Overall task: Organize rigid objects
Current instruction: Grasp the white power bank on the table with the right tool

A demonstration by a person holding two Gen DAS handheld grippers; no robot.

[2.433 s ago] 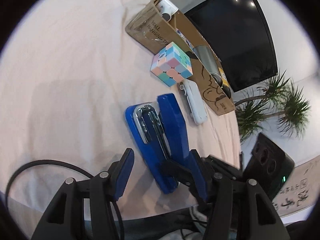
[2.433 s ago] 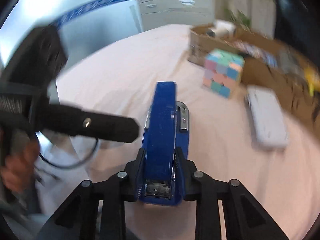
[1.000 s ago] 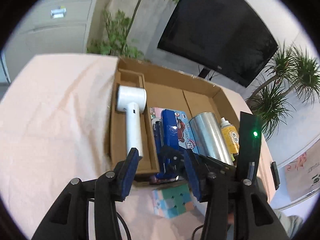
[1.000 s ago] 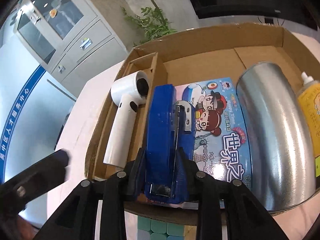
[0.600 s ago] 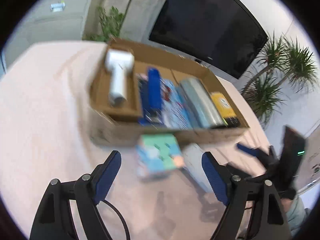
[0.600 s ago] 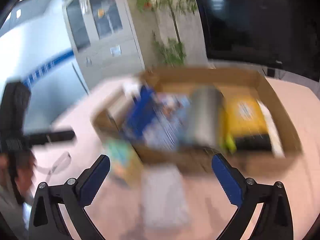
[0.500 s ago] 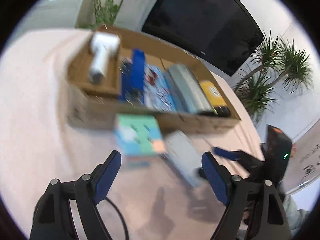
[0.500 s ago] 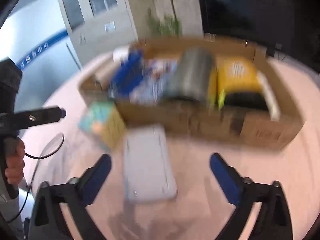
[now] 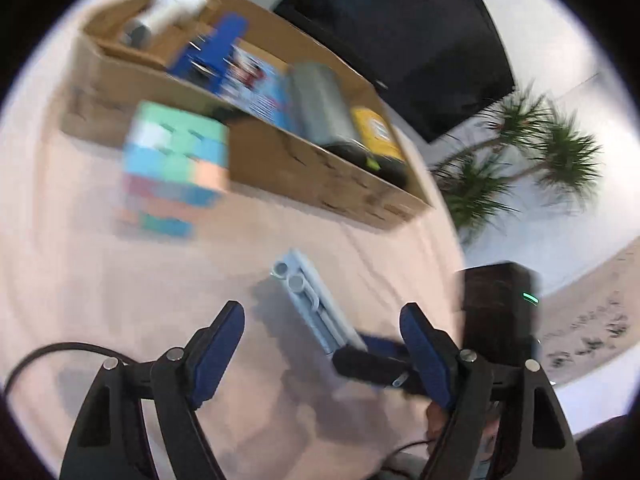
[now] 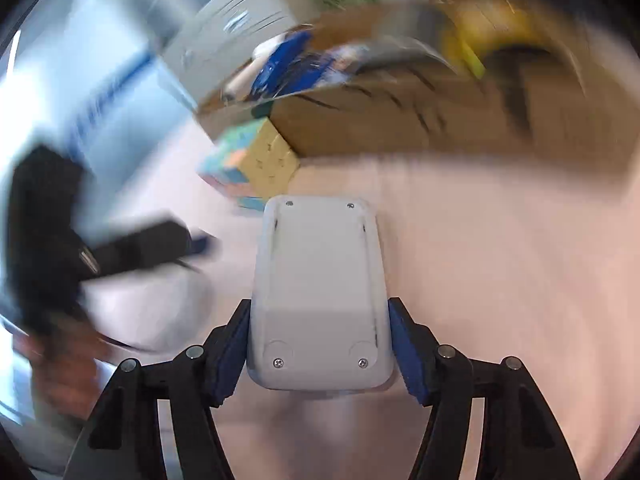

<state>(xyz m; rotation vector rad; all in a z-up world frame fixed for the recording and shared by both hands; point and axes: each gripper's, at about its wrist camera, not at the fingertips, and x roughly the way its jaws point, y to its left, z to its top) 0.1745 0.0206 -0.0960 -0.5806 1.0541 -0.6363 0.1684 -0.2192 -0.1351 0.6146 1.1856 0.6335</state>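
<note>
A white flat device [image 10: 320, 276] lies on the pink cloth in front of the cardboard box [image 10: 400, 120]. My right gripper [image 10: 319, 308] is closing on it, with both blue pads against its sides. In the left wrist view the same white device [image 9: 316, 308] lies ahead between the wide-apart fingers of my left gripper [image 9: 320, 320], whose jaws are closing slightly without touching it. The pastel cube [image 9: 172, 168] stands against the box front. The blue stapler [image 9: 216, 48] lies inside the box [image 9: 288, 164].
The box also holds a white handheld appliance [image 9: 172, 4], a picture book [image 9: 256, 84], a silver can [image 9: 320, 108] and a yellow bottle [image 9: 376, 136]. A black cable [image 9: 48, 354] trails at the near left. Behind stand a dark screen [image 9: 400, 40] and palm plants [image 9: 520, 160].
The right gripper let go of the blue stapler in the box, pulled back, dropped to the cloth and closed around the white device. The left gripper opened wide and sank toward the table.
</note>
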